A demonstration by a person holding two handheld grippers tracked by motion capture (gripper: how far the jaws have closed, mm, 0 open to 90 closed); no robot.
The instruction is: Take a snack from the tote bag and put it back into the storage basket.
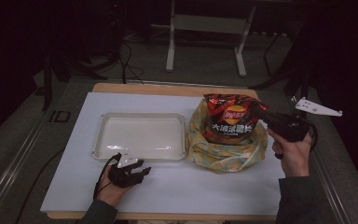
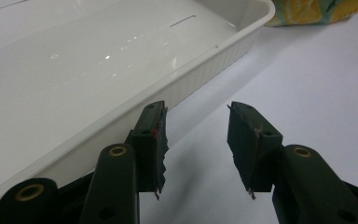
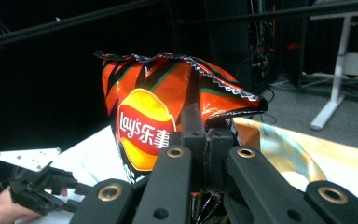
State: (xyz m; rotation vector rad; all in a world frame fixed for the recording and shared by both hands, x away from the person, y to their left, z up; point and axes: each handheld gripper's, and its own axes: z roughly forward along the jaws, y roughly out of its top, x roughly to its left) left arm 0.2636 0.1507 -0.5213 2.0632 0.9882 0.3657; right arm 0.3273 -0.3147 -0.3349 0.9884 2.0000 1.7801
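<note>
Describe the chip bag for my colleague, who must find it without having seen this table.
On the white-topped table, look right of the shallow white plastic tray to the yellow-patterned fabric bag. Standing in it, pinched by the right tool, is the glossy red-orange and black Lay's chip bag, the only printed foil packet there.

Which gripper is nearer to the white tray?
The left. The left gripper rests open on the table just in front of the tray's near rim. The right gripper is off to the tray's right, shut on the chip bag in the fabric bowl.
</note>
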